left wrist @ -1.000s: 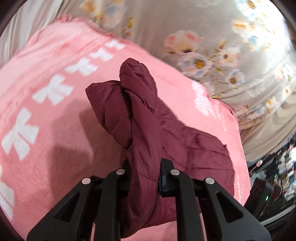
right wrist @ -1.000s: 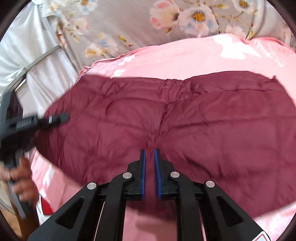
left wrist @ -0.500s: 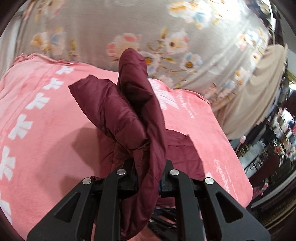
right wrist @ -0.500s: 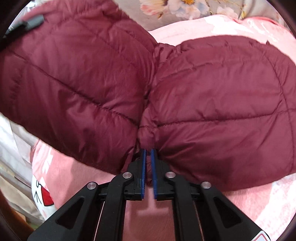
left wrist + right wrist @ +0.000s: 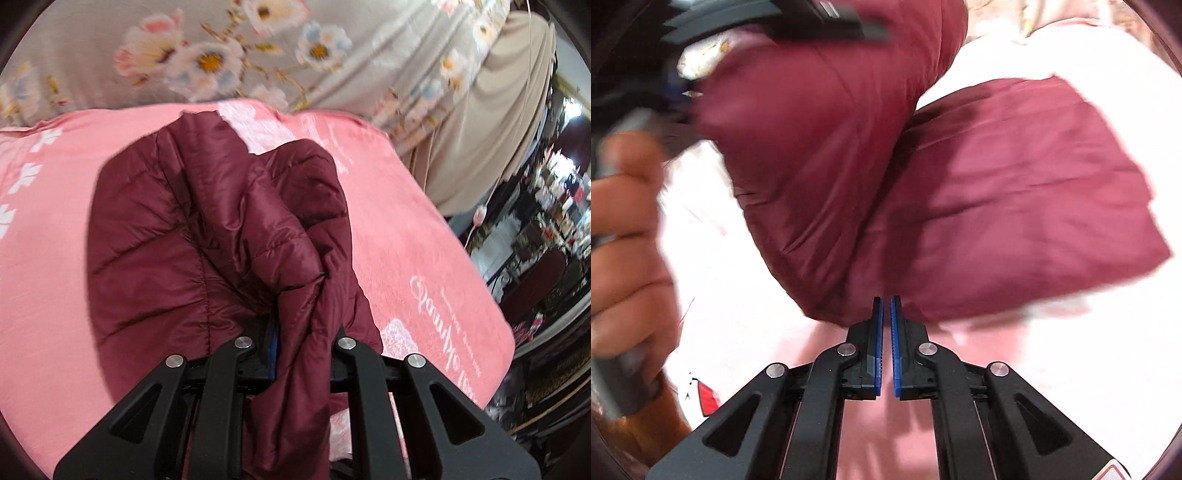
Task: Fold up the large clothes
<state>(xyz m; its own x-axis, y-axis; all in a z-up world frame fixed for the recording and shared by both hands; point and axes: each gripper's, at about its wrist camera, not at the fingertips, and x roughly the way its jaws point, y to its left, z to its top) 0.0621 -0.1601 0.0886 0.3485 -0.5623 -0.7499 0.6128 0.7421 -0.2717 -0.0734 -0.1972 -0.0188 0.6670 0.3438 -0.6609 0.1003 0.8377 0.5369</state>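
Note:
A maroon puffer jacket (image 5: 184,240) lies on a pink blanket (image 5: 406,221). My left gripper (image 5: 304,332) is shut on a bunched fold of it, and the fabric hides the fingertips. In the right wrist view one half of the jacket (image 5: 1015,203) lies flat on the blanket (image 5: 1071,369). The other half (image 5: 820,147) is raised and curls over it. That raised half hangs from the left gripper's black body (image 5: 812,22), which a hand (image 5: 624,229) holds. My right gripper (image 5: 885,301) is shut on the jacket's near edge, at the fold line.
A grey floral sheet (image 5: 221,55) rises behind the blanket, with a beige drape (image 5: 498,110) to its right. Beyond the blanket's right edge is a cluttered room (image 5: 546,221). A white cushion with a red mark (image 5: 701,398) sits at the lower left.
The left gripper has lifted its half of the jacket and swung it over the other half. The flat jacket now stands doubled at the right gripper, which keeps its pinch.

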